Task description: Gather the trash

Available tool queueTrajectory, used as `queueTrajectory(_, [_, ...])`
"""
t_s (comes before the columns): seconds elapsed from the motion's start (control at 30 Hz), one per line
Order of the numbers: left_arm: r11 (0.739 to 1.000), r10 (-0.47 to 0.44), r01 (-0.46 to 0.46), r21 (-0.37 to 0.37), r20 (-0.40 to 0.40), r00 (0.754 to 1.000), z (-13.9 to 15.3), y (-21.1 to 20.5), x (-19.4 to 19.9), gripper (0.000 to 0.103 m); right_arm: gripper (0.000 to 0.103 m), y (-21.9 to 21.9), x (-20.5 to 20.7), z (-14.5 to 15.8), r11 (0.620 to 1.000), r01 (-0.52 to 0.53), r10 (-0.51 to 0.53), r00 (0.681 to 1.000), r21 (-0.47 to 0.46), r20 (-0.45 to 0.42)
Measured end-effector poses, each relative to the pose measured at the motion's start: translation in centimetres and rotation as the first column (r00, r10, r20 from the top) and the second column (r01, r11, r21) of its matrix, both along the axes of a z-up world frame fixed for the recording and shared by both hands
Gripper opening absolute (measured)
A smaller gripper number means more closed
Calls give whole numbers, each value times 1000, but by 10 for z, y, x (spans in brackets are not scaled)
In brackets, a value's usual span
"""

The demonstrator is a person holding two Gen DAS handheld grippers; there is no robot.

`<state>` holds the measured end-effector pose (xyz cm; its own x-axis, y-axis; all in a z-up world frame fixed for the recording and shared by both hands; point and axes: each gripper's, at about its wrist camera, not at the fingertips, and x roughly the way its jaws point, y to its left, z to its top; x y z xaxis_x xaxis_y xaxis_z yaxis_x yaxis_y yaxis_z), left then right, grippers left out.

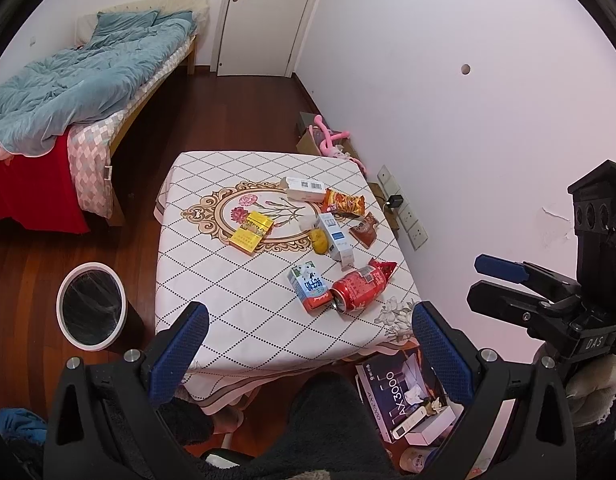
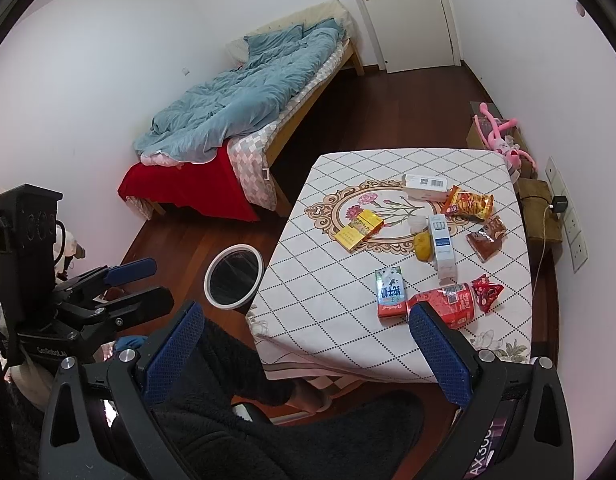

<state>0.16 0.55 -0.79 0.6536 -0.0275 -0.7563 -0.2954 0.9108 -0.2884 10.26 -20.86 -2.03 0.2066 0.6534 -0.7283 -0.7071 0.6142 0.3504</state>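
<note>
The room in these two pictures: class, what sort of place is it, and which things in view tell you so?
Most likely a bedroom at home: a bed with a rumpled blue quilt, a closed door, and a small cloth-covered table strewn with snack litter.

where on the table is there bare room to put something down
The table is bare along its left side, from the yellow box down to the near edge by the bin, and along the far edge beyond the white box. The right half is crowded, around the red can and milk carton.
</note>
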Motion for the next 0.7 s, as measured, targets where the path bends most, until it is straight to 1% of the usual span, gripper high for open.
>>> queueTrajectory(0.33, [1000,-3,3,-2,-1,1000,0,2,1,103,103,1,1,-1,1000,-1,1,1000,-2,0])
queueTrajectory(0.7, [1000,-13,13,11,2,1000,3,-2,5,103,103,1,2,0,1000,0,0,1000,-1,1])
